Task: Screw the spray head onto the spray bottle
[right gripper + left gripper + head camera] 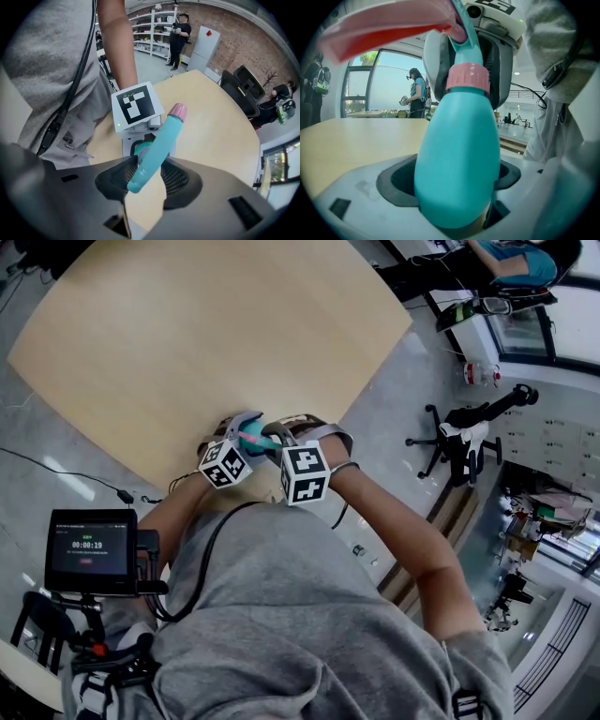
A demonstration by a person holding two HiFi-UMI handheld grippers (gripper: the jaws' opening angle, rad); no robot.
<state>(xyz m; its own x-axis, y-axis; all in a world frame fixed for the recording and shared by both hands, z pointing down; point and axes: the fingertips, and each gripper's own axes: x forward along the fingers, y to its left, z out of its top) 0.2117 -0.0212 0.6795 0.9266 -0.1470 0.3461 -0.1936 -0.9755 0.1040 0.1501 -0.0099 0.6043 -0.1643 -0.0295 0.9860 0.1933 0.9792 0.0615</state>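
A teal spray bottle (459, 154) stands upright between the pads of my left gripper (457, 192), which is shut on its body. Its pink collar (468, 78) sits at the neck, and the pink trigger (384, 26) reaches to the upper left. In the right gripper view the teal spray head (157, 145) with its pink nozzle (178, 111) lies between the pads of my right gripper (149, 180), which close round it. In the head view both grippers meet over the near edge of the wooden table (187, 334): left gripper (241, 427), right gripper (274, 435), bottle (251, 439) between them.
A small screen on a stand (91, 549) sits at the lower left. An office chair (459, 442) stands on the floor to the right. People stand by a window (415, 91) and by shelves (180, 28) in the background.
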